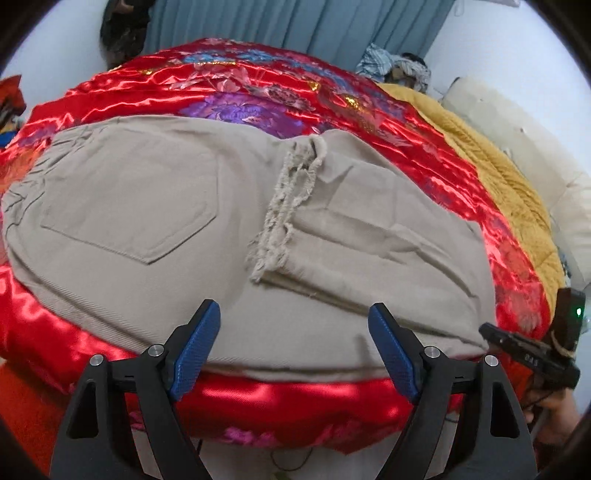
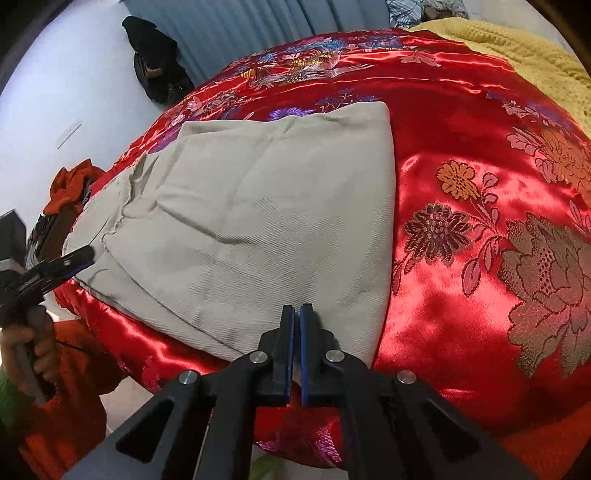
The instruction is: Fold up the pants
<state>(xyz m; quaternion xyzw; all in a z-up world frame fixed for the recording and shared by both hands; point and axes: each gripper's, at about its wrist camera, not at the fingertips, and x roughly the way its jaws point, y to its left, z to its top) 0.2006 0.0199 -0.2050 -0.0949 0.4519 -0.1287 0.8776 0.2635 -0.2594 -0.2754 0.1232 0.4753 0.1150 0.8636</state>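
Observation:
Beige pants (image 1: 155, 206) lie folded on a red satin bedspread (image 1: 258, 398), back pocket on the left and frayed leg hems (image 1: 288, 206) laid over the middle. My left gripper (image 1: 295, 332) is open and empty, just above the pants' near edge. In the right wrist view the pants (image 2: 266, 221) show as a flat folded stack. My right gripper (image 2: 297, 317) is shut at the near right corner of the pants; no cloth shows between the pads. Each gripper also shows in the other's view: the right one (image 1: 524, 354) and the left one (image 2: 62, 266).
A mustard blanket (image 1: 491, 173) lies along the right side of the bed. Blue curtains (image 1: 295, 26) hang behind. Dark clothes (image 2: 155, 62) hang at the wall on the left. Red-orange cloth (image 2: 74, 184) lies by the bed's left edge.

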